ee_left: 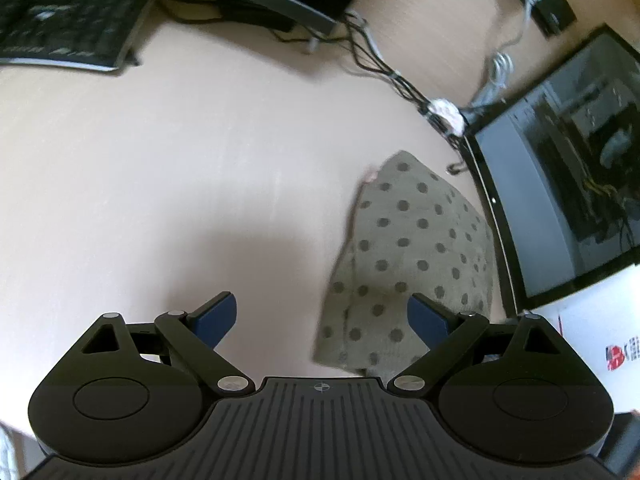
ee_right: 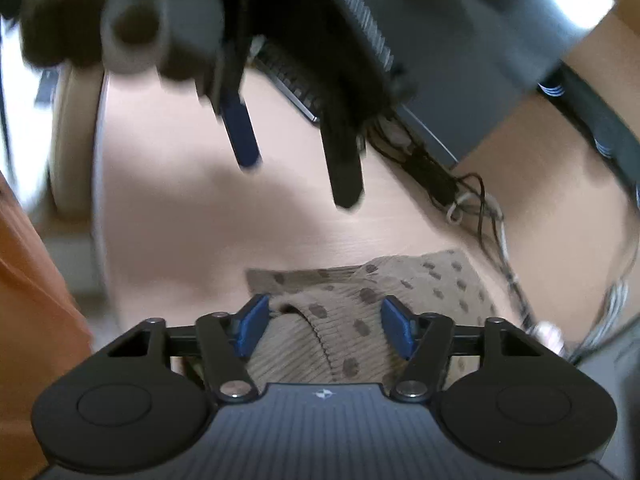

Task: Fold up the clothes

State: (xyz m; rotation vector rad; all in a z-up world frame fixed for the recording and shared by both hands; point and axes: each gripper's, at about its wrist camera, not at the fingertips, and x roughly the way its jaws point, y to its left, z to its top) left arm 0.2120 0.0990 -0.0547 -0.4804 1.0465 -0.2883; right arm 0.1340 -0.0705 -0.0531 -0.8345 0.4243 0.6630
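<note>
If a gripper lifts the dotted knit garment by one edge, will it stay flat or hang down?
The dotted knit garment would probably droop: it looks soft and ribbed. Its folded layers may slide apart. It seems unlikely to slip from the open right gripper once closed.

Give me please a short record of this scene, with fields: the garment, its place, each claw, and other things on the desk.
garment: beige dotted knit garment, folded into a compact shape
place: lying on the light wooden desk, beside the monitor
left claw: open, holds nothing, to the left of the garment
right claw: open, over the ribbed edge of the garment, not closed on it
other things: keyboard at the far left, bundle of cables behind the garment
</note>
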